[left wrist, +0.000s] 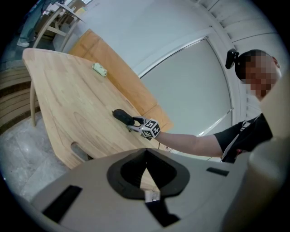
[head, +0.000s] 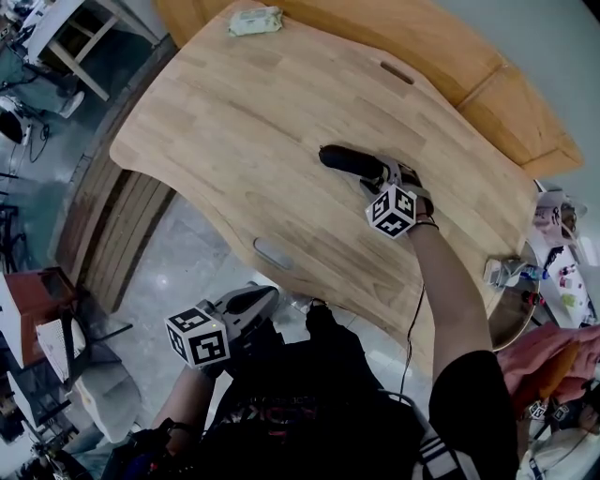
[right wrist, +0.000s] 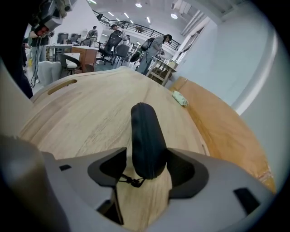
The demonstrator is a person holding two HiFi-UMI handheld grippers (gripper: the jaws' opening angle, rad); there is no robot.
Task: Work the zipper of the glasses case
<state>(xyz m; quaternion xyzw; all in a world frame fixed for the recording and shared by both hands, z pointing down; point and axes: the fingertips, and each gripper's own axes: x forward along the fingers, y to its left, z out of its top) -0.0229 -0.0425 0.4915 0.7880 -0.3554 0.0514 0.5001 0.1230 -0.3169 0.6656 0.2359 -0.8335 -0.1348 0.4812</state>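
Head view first. The black glasses case (head: pixel 345 159) is lying on the wooden table (head: pixel 234 131), right of the frame's centre. Its near end is being straddled by the right gripper (head: pixel 380 176), with the marker cube (head: pixel 391 211) showing just below. The left gripper (head: pixel 269 294) is being held off the table's near edge, low and left of centre, over the grey floor (head: pixel 178 281) and well apart from the glasses case. A pale green packet (head: pixel 255 21) is sitting at the table's far end, at the top of the frame.

Over to the left gripper view. The left gripper (left wrist: pixel 146 156) is being shown with its jaws pressed together, tips meeting and nothing between them. Beyond them the wooden table (left wrist: pixel 63 99) is filling the left half. The glasses case (left wrist: pixel 120 116) is lying at mid-frame, and the right gripper (left wrist: pixel 135 123) is being held at its end by a bare forearm (left wrist: pixel 186 142) reaching in from the right. The pale green packet (left wrist: pixel 99 69) is seen further up and left.

Now the right gripper view. The jaws of the right gripper (right wrist: pixel 146 156) are standing apart, and the glasses case (right wrist: pixel 146 129) is lying lengthwise between them, its rounded near end just inside the tips. The right-hand pad is sitting just beside it and a sliver of gap is showing on the left, so no clamping is being seen. A thin black zipper pull cord (right wrist: pixel 129 181) is dangling from that near end, low between the jaws. The pale green packet (right wrist: pixel 180 98) is lying right of centre, and people (right wrist: pixel 154 47) are being glimpsed among desks at the top.
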